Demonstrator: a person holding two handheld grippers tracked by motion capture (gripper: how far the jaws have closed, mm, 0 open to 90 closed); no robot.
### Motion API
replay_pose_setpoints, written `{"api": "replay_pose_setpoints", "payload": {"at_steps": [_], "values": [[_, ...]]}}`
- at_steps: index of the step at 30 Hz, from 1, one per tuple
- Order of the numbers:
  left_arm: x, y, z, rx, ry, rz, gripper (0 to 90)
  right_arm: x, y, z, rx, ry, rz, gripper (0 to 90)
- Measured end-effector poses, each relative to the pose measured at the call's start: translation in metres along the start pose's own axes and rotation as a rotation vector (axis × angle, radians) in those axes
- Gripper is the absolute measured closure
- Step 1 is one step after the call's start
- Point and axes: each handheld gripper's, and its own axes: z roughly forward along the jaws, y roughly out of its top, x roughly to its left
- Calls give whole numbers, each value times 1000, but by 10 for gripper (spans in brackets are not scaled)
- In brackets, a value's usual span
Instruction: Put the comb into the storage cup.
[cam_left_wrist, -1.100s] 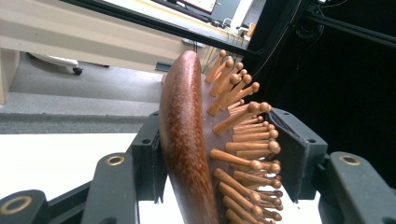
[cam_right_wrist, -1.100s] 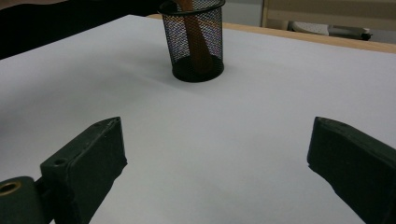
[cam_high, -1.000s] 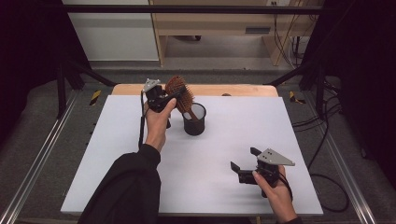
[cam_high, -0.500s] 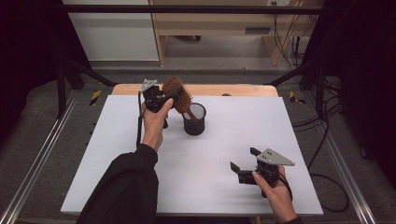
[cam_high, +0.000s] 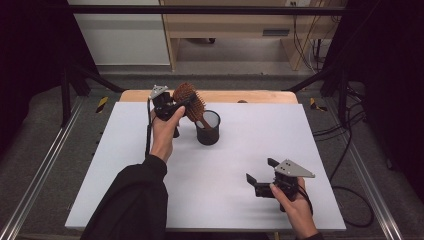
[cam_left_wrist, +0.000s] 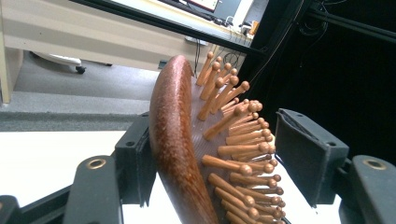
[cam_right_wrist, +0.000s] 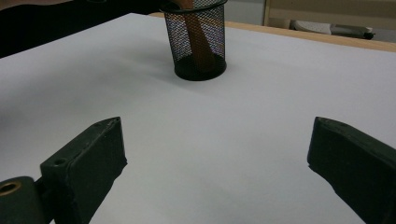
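the wooden hairbrush (cam_high: 189, 101) stood tilted at the far side of the white table (cam_high: 125, 170), its handle down inside the black mesh cup (cam_high: 208, 128) and its head leaning out to the left above the rim. in the left gripper view i saw the brush head (cam_left_wrist: 187, 158) sitting between the two black jaws, the smooth brown back just against one pad and the peg-tipped bristles pointing toward the other, which stood a little off from them; so my left gripper (cam_high: 172, 106) was parted around the head, and i could not tell whether it truly pinched it. my right gripper (cam_high: 260, 177) rested near the front right of the table, well apart from the cup, its jaws spread wide with nothing between them. from the right gripper view the cup (cam_right_wrist: 198, 39) stood ahead, the handle showing through the mesh.
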Motion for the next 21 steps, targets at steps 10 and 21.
{"api": "replay_pose_setpoints", "payload": {"at_steps": [10,21], "values": [[0,-1,0,-4,24,0,169,-1,0,-1,-1,0,-1,46],[-5,-2,-3,-26,40,47,69,0,0,0,0,-1,0,46]]}}
